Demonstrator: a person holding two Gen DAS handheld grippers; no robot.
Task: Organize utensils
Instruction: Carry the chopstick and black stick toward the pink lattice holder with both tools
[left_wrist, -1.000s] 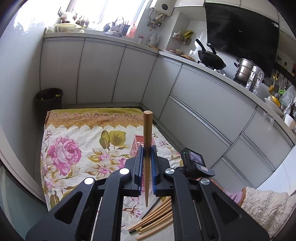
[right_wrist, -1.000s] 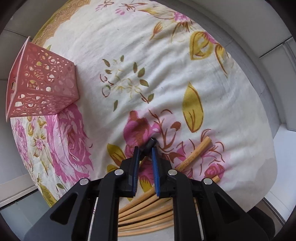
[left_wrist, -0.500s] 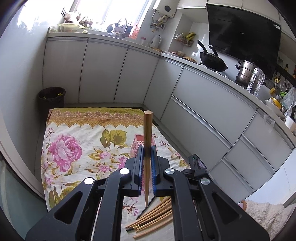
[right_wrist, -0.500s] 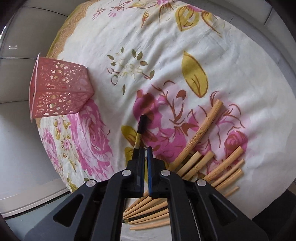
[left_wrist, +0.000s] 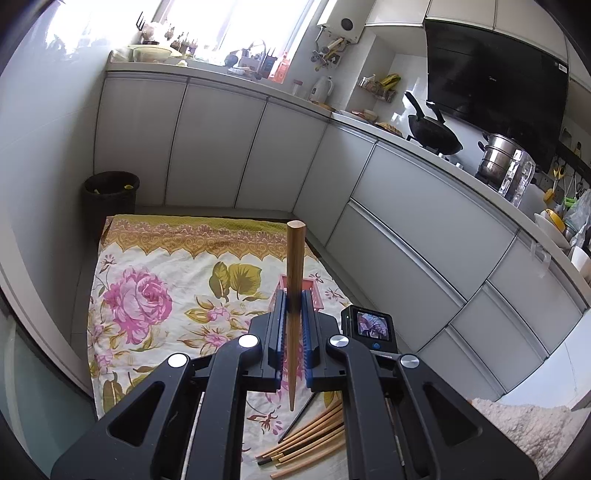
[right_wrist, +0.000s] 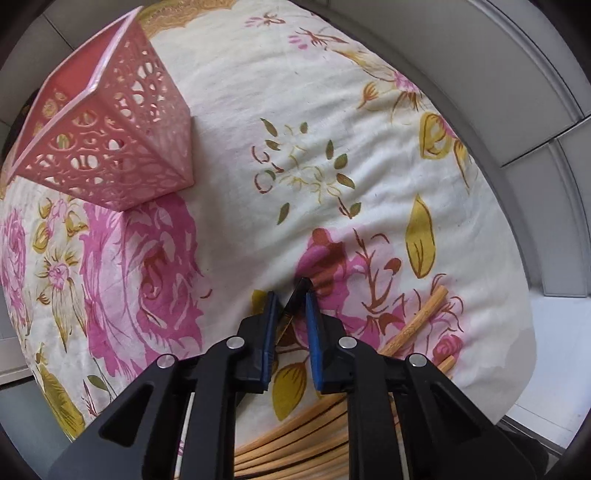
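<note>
My right tool (right_wrist: 289, 301) has swung back toward the pink basket (right_wrist: 110, 147) since half a second ago; its jaws now stand slightly apart around a dark-tipped chopstick (right_wrist: 295, 295), pads off it. My left tool (left_wrist: 294, 308) still clamps a bamboo chopstick (left_wrist: 294, 266) upright. The loose chopsticks (right_wrist: 314, 435) lie on the floral cloth (right_wrist: 295, 110).

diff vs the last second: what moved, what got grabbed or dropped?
Right gripper swung toward the pink basket, now larger in view. Its jaws stand wider than half a second ago, with the dark-tipped chopstick slanting between them, grip unclear. Unchanged: left gripper clamps the upright wooden chopstick; chopstick bundle lies on the cloth.
</note>
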